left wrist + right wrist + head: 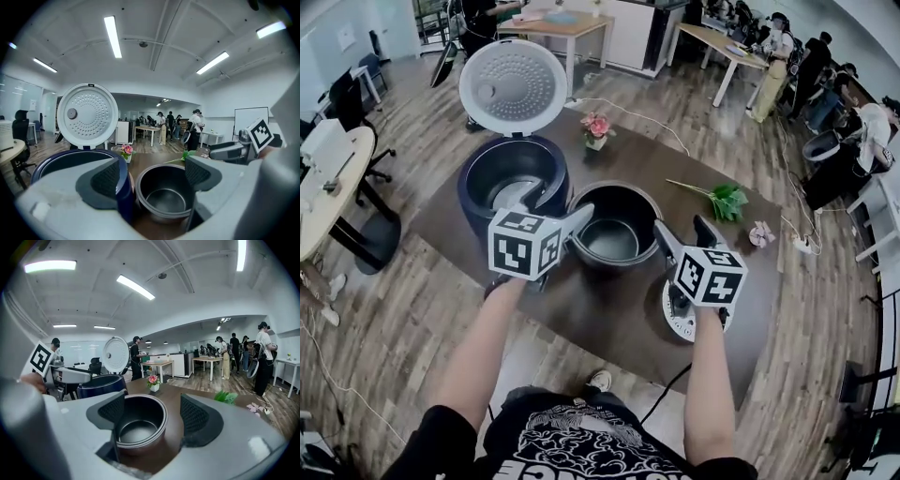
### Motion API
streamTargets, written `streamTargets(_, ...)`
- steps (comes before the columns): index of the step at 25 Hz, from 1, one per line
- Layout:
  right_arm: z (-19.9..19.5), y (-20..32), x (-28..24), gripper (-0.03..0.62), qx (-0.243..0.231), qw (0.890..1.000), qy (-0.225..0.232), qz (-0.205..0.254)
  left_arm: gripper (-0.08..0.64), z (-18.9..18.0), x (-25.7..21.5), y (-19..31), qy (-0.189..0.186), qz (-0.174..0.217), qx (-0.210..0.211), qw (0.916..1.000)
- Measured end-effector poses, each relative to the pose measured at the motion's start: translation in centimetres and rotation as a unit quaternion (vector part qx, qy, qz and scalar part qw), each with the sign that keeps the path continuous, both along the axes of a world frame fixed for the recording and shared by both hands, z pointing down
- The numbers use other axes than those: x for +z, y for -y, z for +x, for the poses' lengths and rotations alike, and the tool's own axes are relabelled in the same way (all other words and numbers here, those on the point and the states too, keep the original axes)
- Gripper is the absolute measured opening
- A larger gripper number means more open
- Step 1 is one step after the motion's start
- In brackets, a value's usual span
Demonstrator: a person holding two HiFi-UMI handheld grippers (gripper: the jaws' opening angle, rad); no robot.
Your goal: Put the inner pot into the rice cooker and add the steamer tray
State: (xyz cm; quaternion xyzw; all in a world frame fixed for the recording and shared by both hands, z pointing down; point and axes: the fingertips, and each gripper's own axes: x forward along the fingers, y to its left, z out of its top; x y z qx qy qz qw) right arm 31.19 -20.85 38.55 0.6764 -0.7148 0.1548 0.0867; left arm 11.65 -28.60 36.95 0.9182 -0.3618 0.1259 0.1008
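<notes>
head view first: the inner pot point(612, 230) is sitting on the dark brown table point(609, 314), just beside the navy rice cooker point(514, 178), whose white lid point(513, 86) is standing wide open. the cooker's cavity is showing no pot in it. the left gripper point(565, 208) is hovering over the gap between the cooker and the pot's left rim, and the right gripper point(682, 232) is hanging by the pot's right rim. can't tell if either one is touching the pot from up here. the white steamer tray point(673, 323) is lying flat on the table, mostly hidden under the right gripper. a small pink flower pot point(596, 129) and a green sprig point(724, 200) are sitting farther back on the table. left gripper view: the jaws are spread wide with nothing pinched. the inner pot point(164, 194) is showing in the gap between them, and the cooker's blue rim point(70, 157) is poking out behind the left pad point(105, 180). right gripper view: same deal, the jaws are standing apart and gripping nothing. the inner pot point(138, 425) is sitting low between them, with its left side tucked behind the left pad point(112, 411).
</notes>
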Motion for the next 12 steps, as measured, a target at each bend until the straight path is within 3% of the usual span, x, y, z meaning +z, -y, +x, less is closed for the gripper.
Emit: streamTargets(12, 1.7, 3.7, 4.7, 0.359, -0.052, 0.997, 0.029, -0.052, 0.439, 1.0, 4.9, -0.4, -0.018, -0.086, -0.069, 0.9937)
